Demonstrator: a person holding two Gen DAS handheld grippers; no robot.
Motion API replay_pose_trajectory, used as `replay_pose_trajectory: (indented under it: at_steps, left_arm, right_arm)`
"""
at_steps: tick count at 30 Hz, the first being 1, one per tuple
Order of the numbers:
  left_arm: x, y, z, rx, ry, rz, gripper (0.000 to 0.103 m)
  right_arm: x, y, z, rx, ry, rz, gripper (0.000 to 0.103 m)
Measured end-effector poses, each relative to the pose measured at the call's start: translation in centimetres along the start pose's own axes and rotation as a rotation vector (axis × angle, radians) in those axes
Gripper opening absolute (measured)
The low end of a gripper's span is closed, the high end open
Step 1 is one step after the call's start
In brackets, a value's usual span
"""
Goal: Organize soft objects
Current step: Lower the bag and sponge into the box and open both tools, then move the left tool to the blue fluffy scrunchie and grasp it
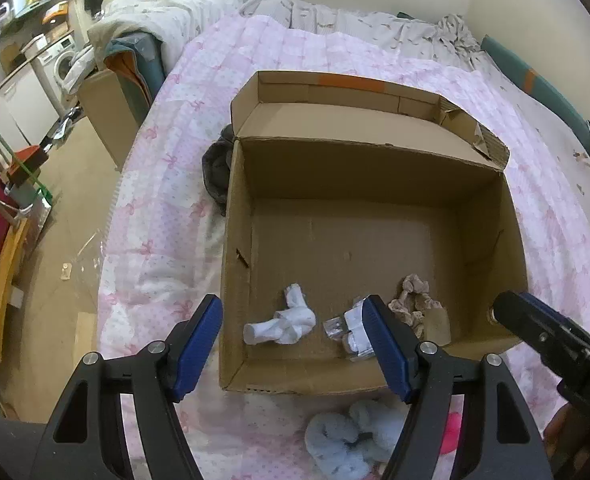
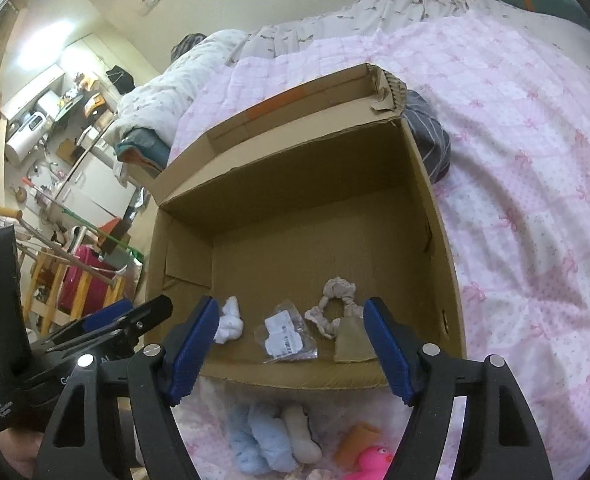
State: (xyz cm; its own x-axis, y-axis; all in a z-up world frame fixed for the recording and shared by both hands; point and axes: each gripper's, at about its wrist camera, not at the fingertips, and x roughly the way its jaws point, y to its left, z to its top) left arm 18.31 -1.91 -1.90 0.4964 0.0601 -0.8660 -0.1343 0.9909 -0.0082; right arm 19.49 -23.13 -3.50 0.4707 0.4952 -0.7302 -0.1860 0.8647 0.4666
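Box: an open brown cardboard box [image 1: 375, 200] sits on a pink quilt with bow prints [image 1: 167, 184], its lid flap folded back.
In the box: a small white rolled sock [image 1: 283, 322], a clear plastic packet with a white barcode label [image 2: 285, 336] and a beige frilly hair scrunchie on a card [image 2: 335, 308] lie in a row along the near wall.
Writing: the label print is too small to read.
Outside the box: fluffy light blue socks [image 2: 255, 436], a cream sock [image 2: 303, 436] and a bright pink rubber toy [image 2: 371, 460] lie on the quilt just in front.
Left gripper [image 1: 293, 354]: jaws wide apart, nothing between them, tilted down over the box's near wall above the white sock.
Right gripper [image 2: 291, 350]: jaws wide apart and empty, tilted down over the packet and scrunchie.
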Motion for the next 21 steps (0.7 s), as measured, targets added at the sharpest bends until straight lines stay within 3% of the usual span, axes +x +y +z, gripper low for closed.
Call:
replay_pose_trajectory:
  at_steps: [21]
  left_arm:
    - [-2.2, 2.3, -2.5, -0.009, -0.015, -0.033, 0.070]
  right_arm:
    - [-2.4, 0.4, -1.4, -0.003, -0.024, -0.019, 0.079]
